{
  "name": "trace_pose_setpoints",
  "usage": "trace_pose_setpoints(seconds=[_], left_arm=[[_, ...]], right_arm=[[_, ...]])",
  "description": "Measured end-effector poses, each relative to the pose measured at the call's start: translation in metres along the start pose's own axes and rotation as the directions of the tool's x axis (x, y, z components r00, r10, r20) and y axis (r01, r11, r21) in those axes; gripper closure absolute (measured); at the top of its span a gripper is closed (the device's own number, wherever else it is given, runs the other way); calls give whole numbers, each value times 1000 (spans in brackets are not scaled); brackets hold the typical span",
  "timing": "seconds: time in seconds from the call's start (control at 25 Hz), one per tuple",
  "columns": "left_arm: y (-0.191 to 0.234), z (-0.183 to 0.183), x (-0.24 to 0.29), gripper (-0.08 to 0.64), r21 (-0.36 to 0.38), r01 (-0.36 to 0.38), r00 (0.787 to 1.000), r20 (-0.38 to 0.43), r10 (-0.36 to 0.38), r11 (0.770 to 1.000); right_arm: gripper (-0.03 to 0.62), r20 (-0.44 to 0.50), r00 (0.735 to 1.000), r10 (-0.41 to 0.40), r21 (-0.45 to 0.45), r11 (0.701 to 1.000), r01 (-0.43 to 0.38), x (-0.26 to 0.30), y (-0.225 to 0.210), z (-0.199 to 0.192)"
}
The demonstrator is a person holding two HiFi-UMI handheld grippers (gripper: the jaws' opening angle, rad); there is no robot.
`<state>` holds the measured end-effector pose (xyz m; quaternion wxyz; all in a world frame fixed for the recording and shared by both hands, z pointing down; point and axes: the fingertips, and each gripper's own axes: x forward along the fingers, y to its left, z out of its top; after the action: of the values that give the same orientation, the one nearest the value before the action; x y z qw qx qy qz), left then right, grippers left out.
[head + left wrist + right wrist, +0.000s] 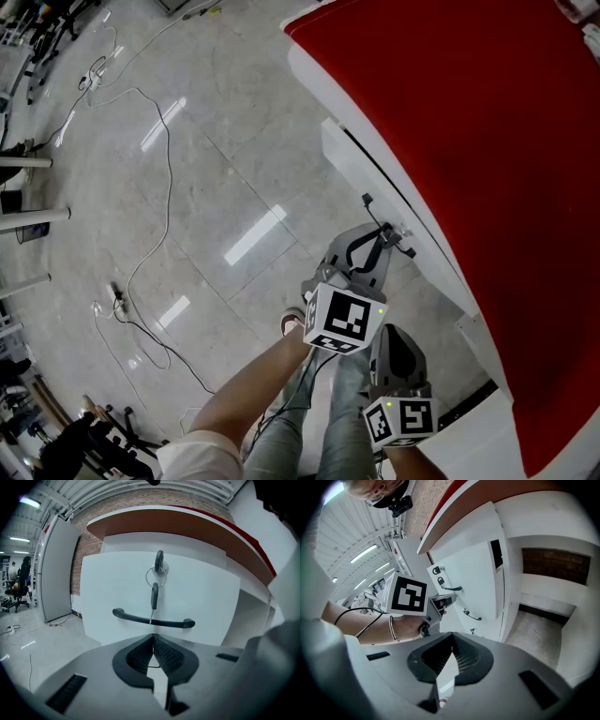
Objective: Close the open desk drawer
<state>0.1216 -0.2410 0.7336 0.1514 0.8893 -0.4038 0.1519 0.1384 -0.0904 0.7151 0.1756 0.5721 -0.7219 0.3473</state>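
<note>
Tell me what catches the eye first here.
The red desk top fills the head view's right side. Under it juts a white drawer front with a black handle and keys hanging from its lock. The left tongs, shut, point straight at that handle.
</note>
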Motion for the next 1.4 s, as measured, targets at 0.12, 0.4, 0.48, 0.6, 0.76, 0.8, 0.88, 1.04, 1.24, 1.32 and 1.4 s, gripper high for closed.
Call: trace_pose_setpoints(seconds=[0.12,0.4,0.48,0.6,0.76,0.8,0.88,1.04,1.24,1.32,1.4], left_arm=[[-1,2,1,552,-2,-1,1000,3,1,1000],[-1,7,0,552,34,7,1000,-3,-7,999],[-2,9,6,552,29,18,1000,-10,-18,999],[-3,8,11,552,26,30,999,-17,-30,999],[-3,6,13,552,44,30,999,-31,-29,999],[-2,6,13,552,52,31,999,-38,-29,998],[-1,5,13,551,66,32,998,-50,-29,997],[-4,3,13,551,38,40,998,-49,-38,999],[-1,7,13,551,25,37,999,-36,-36,999],[-1,7,16,551,18,35,999,-38,-34,999],[-2,7,20,551,3,42,998,-43,-42,999]], right_arm=[[594,1,1000,-7,-4,1000,7,-1,-5,1],[594,7,1000,-15,2,1000,15,-4,-7,6],[594,8,1000,-12,1,1000,12,-3,-7,6],[594,14,1000,-2,-4,1000,2,-3,-6,4],[594,16,1000,0,-11,1000,1,-3,-5,8],[594,16,1000,-1,-11,1000,1,-3,-4,9],[594,19,1000,0,-13,1000,0,-2,-3,10],[594,24,1000,4,-11,1000,-3,-3,-2,8],[594,35,999,11,-11,1000,-10,-1,3,13],[594,35,999,8,-8,1000,-8,0,3,12],[594,38,999,8,-4,1000,-8,-1,2,11]])
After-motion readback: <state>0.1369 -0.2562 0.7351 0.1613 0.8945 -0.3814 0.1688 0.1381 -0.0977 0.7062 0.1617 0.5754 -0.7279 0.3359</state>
